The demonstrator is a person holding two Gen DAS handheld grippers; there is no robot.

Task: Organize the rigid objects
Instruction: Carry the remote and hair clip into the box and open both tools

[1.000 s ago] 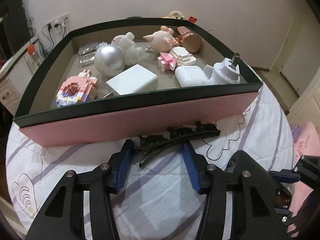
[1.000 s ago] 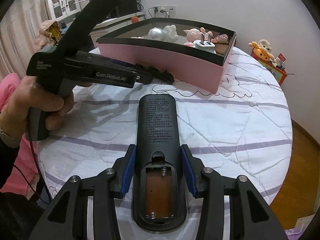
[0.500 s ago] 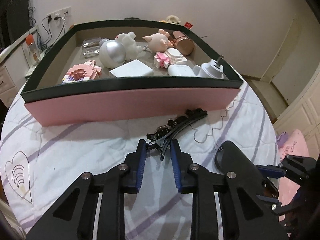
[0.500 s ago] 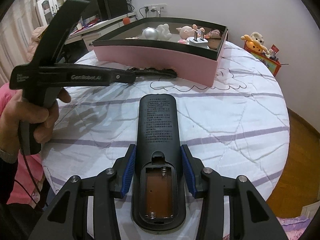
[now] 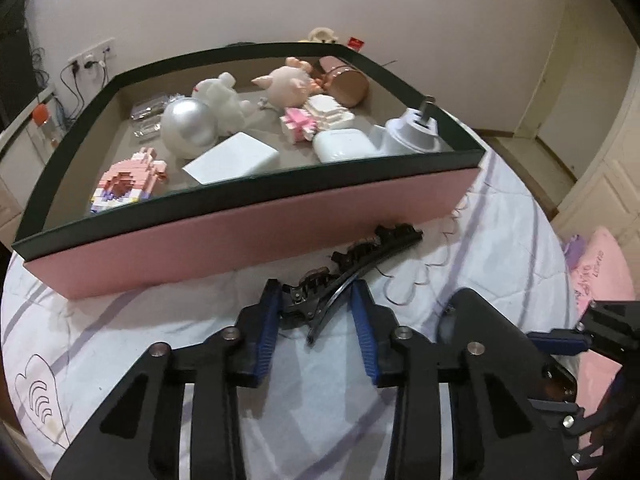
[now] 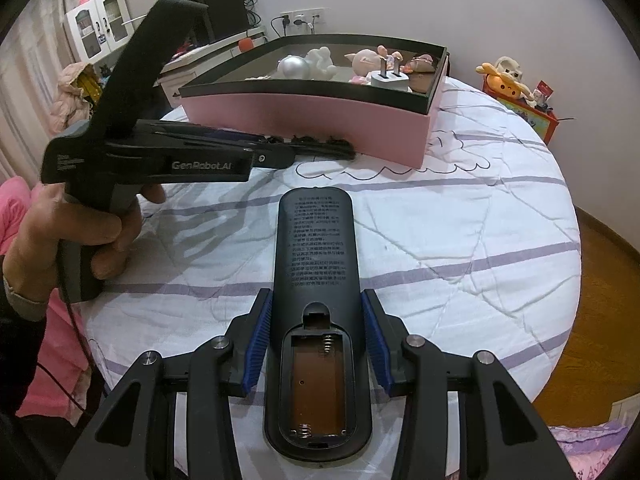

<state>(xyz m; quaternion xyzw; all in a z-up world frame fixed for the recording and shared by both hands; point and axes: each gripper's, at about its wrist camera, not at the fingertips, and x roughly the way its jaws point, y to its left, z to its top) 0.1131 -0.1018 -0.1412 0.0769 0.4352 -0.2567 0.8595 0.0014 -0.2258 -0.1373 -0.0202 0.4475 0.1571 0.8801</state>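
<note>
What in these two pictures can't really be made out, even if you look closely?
- Black remote control: button side faces down, right wrist view.
- Printed text on the remote's back: too small to read.
- Black hair clip: left gripper fingers flank its near end; contact is unclear.
- Clear plastic items in the pink box: too small and blurred.
- Right gripper: touching the remote or not, unclear.

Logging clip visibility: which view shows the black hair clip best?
The left wrist view: the hair clip lies close, between the open left tongs, in front of the pink box. The right wrist view shows only a thin dark strip behind the left tongs.
</note>
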